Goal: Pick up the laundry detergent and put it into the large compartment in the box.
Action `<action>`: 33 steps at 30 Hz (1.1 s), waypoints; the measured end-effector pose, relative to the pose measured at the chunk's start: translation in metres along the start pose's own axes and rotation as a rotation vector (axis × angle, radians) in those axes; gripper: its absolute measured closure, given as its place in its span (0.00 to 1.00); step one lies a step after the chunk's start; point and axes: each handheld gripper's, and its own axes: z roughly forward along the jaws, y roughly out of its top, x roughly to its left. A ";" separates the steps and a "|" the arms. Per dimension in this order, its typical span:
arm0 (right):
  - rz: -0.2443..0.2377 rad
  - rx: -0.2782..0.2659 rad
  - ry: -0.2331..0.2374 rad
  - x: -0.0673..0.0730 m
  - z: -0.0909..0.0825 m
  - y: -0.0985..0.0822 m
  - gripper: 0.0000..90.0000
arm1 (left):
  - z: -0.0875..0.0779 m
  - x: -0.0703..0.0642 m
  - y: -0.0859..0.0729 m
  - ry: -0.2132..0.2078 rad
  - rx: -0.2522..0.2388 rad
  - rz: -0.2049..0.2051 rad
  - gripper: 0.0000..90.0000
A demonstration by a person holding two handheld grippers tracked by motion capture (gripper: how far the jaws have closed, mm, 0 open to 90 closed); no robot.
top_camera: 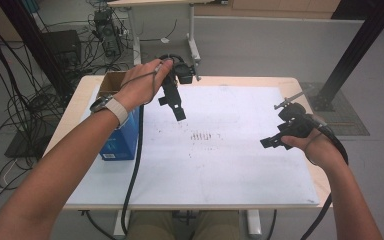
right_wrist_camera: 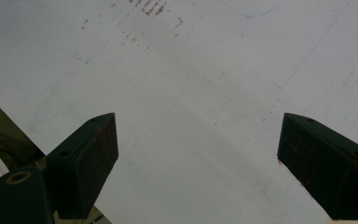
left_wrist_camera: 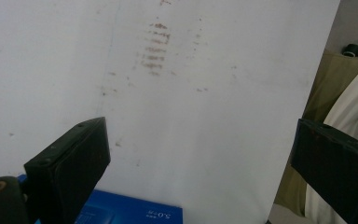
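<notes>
Blue box (top_camera: 122, 140), standing untouched at the table's (top_camera: 240, 165) left edge beside the raised left gripper (top_camera: 179, 113), is judged the next target, both grippers, right gripper (top_camera: 272, 142) included, being held wide apart and empty.

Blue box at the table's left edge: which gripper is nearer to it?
Left. The left gripper hangs above the white sheet just right of the blue box, jaws open. The right gripper is across the table near its right edge, also open.

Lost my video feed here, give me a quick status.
Left gripper open, empty, above the white sheet. Right gripper open, empty. Blue box untouched at the sheet's left. Nothing in the way.
</notes>
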 end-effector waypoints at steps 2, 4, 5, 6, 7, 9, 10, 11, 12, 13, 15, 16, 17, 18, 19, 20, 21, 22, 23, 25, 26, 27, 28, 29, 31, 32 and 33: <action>-0.001 0.000 0.000 0.000 0.000 0.000 0.14 | 0.003 0.001 0.000 -0.012 -0.001 0.005 0.06; 0.000 -0.001 -0.002 0.000 -0.001 0.000 0.14 | 0.006 0.000 0.000 -0.013 -0.002 0.004 0.06; 0.000 -0.002 -0.003 0.000 -0.001 -0.001 0.14 | 0.007 0.000 0.000 -0.015 -0.003 0.007 0.06; 0.000 -0.002 -0.004 0.000 -0.001 -0.001 0.14 | 0.008 0.000 0.001 -0.016 0.000 0.012 0.06; 0.001 -0.002 -0.004 0.000 -0.001 -0.001 0.14 | 0.009 0.000 0.001 -0.017 0.001 0.016 0.06; 0.000 -0.002 -0.003 0.000 -0.001 0.000 0.14 | 0.010 -0.001 0.003 -0.014 0.007 0.028 0.06; 0.000 -0.001 -0.003 0.000 -0.001 0.000 0.14 | 0.011 -0.001 0.003 -0.015 0.006 0.024 0.06; 0.000 -0.002 -0.002 0.000 -0.001 0.000 0.14 | 0.011 -0.001 0.003 -0.014 0.005 0.024 0.06; -0.001 -0.002 -0.003 0.000 0.000 0.000 0.14 | 0.011 -0.001 0.004 -0.013 0.008 0.030 0.06; 0.000 -0.002 -0.002 0.000 0.000 0.001 0.14 | 0.012 -0.001 0.004 -0.014 0.007 0.031 0.06; -0.001 -0.001 -0.001 0.000 0.000 0.001 0.14 | 0.012 -0.001 0.004 -0.014 0.008 0.032 0.06; 0.000 -0.001 -0.001 0.000 0.000 0.001 0.14 | 0.012 -0.001 0.004 -0.015 0.008 0.034 0.06; 0.003 0.000 -0.002 0.000 0.000 0.001 0.14 | 0.012 0.000 0.005 -0.016 0.009 0.035 0.06; 0.005 0.000 -0.003 0.000 0.000 0.001 0.14 | 0.013 -0.001 0.004 -0.016 0.003 0.030 0.06; 0.004 -0.002 -0.004 0.000 0.000 0.001 0.14 | 0.013 -0.001 0.003 -0.017 -0.001 0.029 0.06; 0.006 -0.003 -0.004 0.000 0.000 0.001 0.14 | 0.013 -0.001 0.004 -0.017 0.000 0.030 0.06; 0.006 -0.004 -0.004 0.000 0.000 0.000 0.14 | 0.013 -0.001 0.004 -0.017 -0.001 0.031 0.06; 0.004 -0.004 -0.004 0.000 0.000 0.000 0.14 | 0.013 0.000 0.005 -0.017 0.003 0.038 0.06; 0.005 -0.003 -0.002 0.000 0.001 0.000 0.14 | 0.014 0.000 0.005 -0.019 0.001 0.039 0.06; 0.007 -0.003 -0.001 -0.001 0.002 -0.001 0.14 | 0.014 -0.001 0.005 -0.018 0.001 0.035 0.06; 0.008 -0.001 -0.002 -0.001 0.002 -0.001 0.14 | 0.014 -0.001 0.006 -0.016 0.006 0.040 0.06; 0.011 -0.001 -0.002 -0.001 0.002 -0.001 0.14 | 0.015 0.000 0.006 -0.017 0.005 0.039 0.06; 0.010 -0.001 -0.001 -0.001 0.002 -0.002 0.14 | 0.015 0.000 0.006 -0.020 0.005 0.040 0.06; 0.011 -0.001 -0.001 -0.001 0.002 -0.002 0.14 | 0.015 0.000 0.006 -0.019 0.007 0.040 0.06; 0.011 -0.001 0.000 -0.002 0.003 -0.002 0.13 | 0.017 0.000 0.006 -0.021 0.007 0.038 0.06; 0.011 -0.002 0.000 -0.002 0.003 -0.002 0.13 | 0.018 0.001 0.006 -0.025 0.008 0.034 0.06; 0.012 -0.002 0.001 -0.002 0.003 -0.003 0.13 | 0.019 0.001 0.007 -0.025 0.015 0.040 0.06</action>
